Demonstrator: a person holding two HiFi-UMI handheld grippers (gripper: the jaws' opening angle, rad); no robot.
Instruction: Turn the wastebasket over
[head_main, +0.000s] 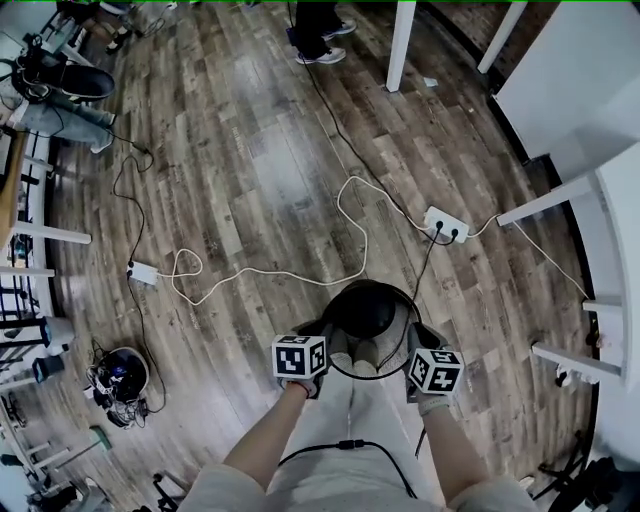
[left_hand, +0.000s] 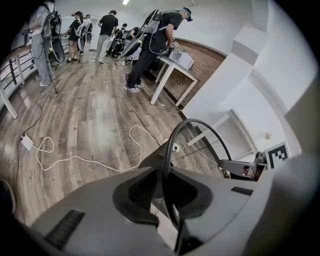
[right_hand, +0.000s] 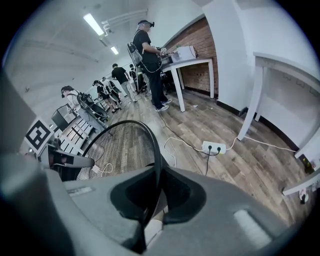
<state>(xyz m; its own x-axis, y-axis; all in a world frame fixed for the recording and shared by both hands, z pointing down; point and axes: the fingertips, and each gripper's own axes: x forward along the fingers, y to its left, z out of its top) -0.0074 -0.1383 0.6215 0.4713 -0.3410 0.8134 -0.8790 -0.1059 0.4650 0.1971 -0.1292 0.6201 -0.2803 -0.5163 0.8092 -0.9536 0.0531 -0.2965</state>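
Note:
A black wire-mesh wastebasket (head_main: 365, 308) hangs above the wooden floor, just in front of my knees, held between the two grippers. My left gripper (head_main: 318, 338) is shut on the left side of its rim, and the thin black rim (left_hand: 169, 165) runs straight down between the two pads. My right gripper (head_main: 420, 342) is shut on the right side, with the rim (right_hand: 156, 150) pinched between its pads. The mesh wall (left_hand: 200, 150) curves away towards the other gripper. In the head view the basket's dark round end faces up. Which end that is I cannot tell.
A white cable (head_main: 262, 272) loops over the floor to a power strip (head_main: 446, 225) beyond the basket. White table legs (head_main: 402, 42) stand further off, and white furniture (head_main: 600, 200) lines the right. A small bin of cables (head_main: 122, 378) sits at lower left. Several people (left_hand: 150, 45) stand at a table.

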